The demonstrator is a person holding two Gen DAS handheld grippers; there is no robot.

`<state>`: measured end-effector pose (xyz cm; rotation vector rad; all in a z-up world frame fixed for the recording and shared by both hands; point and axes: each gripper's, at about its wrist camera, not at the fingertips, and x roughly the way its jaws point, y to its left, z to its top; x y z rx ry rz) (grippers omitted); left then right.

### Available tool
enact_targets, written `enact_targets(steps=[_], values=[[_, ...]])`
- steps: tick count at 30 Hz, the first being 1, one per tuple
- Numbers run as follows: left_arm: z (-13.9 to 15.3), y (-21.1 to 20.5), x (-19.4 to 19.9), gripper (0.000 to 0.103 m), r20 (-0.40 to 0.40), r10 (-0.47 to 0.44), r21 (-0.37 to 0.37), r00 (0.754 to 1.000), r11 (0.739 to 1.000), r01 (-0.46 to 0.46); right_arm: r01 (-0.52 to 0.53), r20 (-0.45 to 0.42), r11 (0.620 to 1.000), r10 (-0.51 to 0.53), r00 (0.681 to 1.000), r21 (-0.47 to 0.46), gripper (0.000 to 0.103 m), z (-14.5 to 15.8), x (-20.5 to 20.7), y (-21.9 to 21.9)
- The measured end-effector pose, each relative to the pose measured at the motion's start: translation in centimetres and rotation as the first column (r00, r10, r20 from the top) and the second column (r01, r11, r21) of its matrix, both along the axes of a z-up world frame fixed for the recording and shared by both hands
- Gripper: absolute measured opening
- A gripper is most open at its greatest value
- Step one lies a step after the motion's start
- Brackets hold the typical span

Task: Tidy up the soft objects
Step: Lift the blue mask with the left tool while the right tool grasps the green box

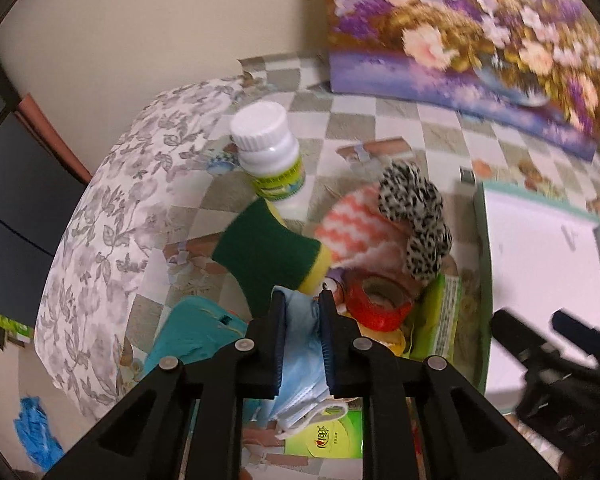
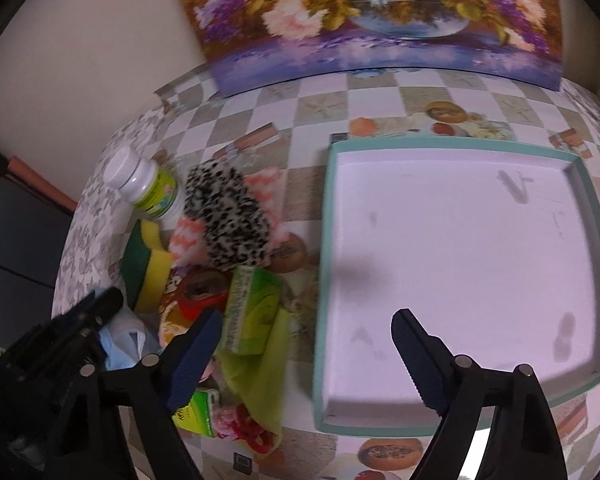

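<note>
While the left gripper point(image 1: 303, 300) has its fingers pinched tight on a crumpled blue face mask point(image 1: 300, 356), the mask hangs just off the white tray's point(image 2: 326, 240) left rim, above the clutter on the checkered counter point(image 2: 300, 120). Left of the tray lie a green-and-yellow sponge point(image 1: 266, 254), a leopard-print scrunchie point(image 1: 416, 216), an orange-striped cloth point(image 1: 350, 226), a red tape roll point(image 1: 376, 300) and a white bottle point(image 1: 270, 148). Over the tray's near left corner, the right gripper point(image 2: 304, 332) has its fingers spread wide, holding nothing.
</note>
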<state>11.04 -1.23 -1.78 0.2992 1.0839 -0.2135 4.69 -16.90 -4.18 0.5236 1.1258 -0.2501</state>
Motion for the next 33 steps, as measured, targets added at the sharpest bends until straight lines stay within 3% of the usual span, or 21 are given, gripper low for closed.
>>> enact_targets(steps=[9, 17, 21, 24, 33], values=[[2.1, 1.9, 0.1, 0.017, 0.052, 0.059, -0.073, 0.997, 0.996, -0.055, -0.093, -0.014, 0.995, 0.094, 0.996, 0.020, 0.080, -1.6, 2.0, 2.7], [1.7, 2.1, 0.3, 0.017, 0.050, 0.063, -0.067, 0.997, 0.996, -0.060, -0.124, -0.037, 0.992, 0.125, 0.991, 0.032, 0.058, -3.8, 3.2, 4.2], [1.3, 2.1, 0.4, 0.017, 0.042, 0.061, -0.057, 0.997, 0.997, -0.059, -0.109, -0.054, 0.993, 0.111, 0.992, 0.052, 0.042, -4.8, 3.4, 4.1], [1.2, 2.2, 0.4, 0.017, 0.042, 0.065, -0.055, 0.997, 0.997, -0.063, -0.101, -0.037, 0.994, 0.103, 0.994, 0.050, 0.031, -4.3, 3.2, 3.9], [2.0, 2.5, 0.2, 0.017, 0.068, 0.078, -0.065, 0.995, 0.995, -0.074, -0.079, 0.036, 0.995, 0.077, 0.996, 0.063, 0.024, -1.0, 2.2, 2.6]])
